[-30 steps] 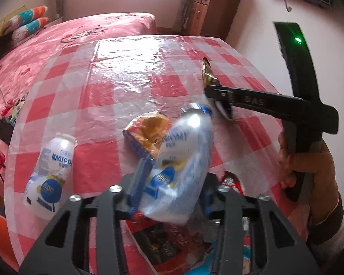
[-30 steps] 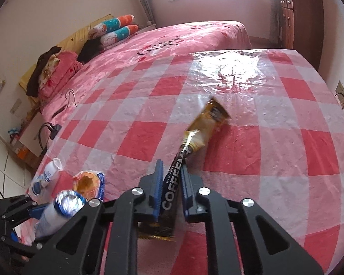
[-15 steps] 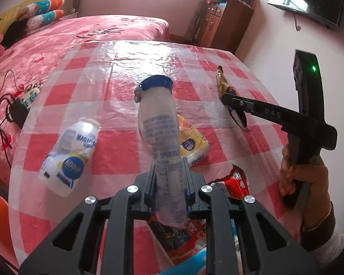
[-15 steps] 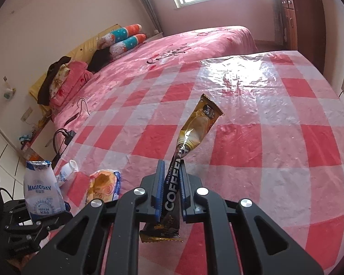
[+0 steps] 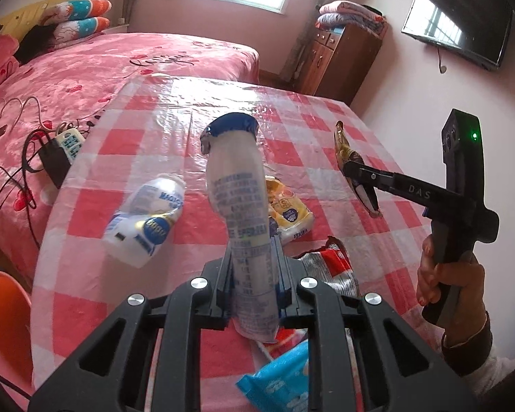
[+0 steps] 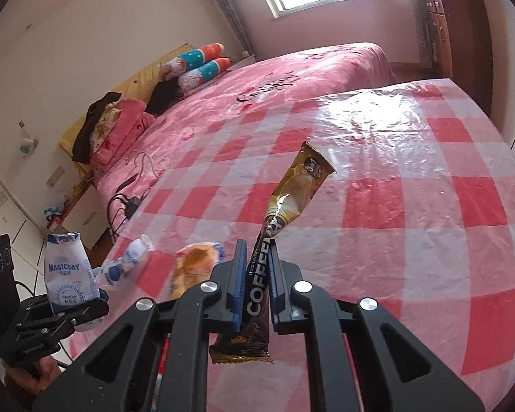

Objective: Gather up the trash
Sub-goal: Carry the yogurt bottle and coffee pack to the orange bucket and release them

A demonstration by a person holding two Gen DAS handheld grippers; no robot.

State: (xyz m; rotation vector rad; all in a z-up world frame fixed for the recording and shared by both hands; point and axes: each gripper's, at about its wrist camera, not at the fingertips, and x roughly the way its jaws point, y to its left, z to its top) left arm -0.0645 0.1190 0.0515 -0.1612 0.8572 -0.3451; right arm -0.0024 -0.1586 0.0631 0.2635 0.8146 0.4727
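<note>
My left gripper (image 5: 252, 257) is shut on a white milk pouch (image 5: 238, 199) with a blue top, held upright above the checked table (image 5: 326, 130). The same pouch (image 6: 67, 274) shows at the lower left of the right wrist view. My right gripper (image 6: 255, 274) is shut on a gold and black coffee sachet (image 6: 292, 192), lifted off the table; the sachet (image 5: 355, 168) hangs at the right in the left wrist view. On the table lie a second white pouch (image 5: 146, 219), a yellow snack wrapper (image 5: 290, 209), a red wrapper (image 5: 329, 267) and a blue packet (image 5: 281, 384).
A pink bed (image 5: 86, 79) runs beside the table's left side, with a power strip and cables (image 5: 55, 151) on it. A wooden cabinet (image 5: 340, 58) stands at the back. An orange chair (image 5: 0, 316) sits at the lower left. A person's hand (image 5: 443, 281) grips the right handle.
The left gripper closed on the milk pouch and lifted it upright off the table. The right gripper rose with the coffee sachet. Both views tilted up, showing more of the room.
</note>
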